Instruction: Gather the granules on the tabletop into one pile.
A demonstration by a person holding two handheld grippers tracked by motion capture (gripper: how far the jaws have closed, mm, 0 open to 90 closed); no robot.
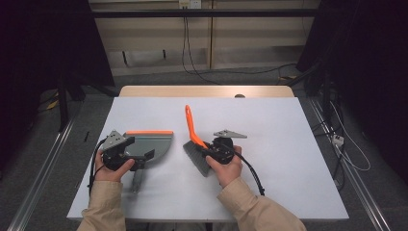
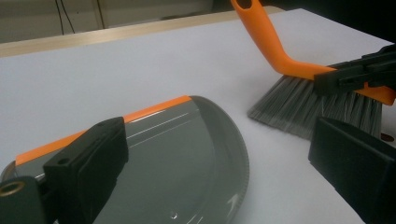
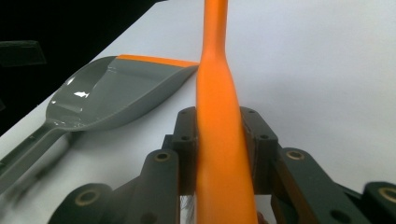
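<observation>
Brush [image 1: 195, 144]: light, stiff plastic, soft bristles; right gripper [image 1: 208, 151] clamps it at head end, mid-tabletop. Left gripper [image 1: 144, 158] jaws wide over dustpan [image 1: 154, 143].

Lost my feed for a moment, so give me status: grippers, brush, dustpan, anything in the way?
Right gripper shut on brush, orange handle between its fingers. Left gripper open over dustpan, which lies flat on table. Nothing between them.

1. The brush [image 1: 196, 144], with an orange handle and grey bristles, is being held tilted, its bristles resting on the worktop [image 1: 269, 134].
2. The grey dustpan [image 1: 150, 143], orange-lipped, is lying flat just beside it.
</observation>
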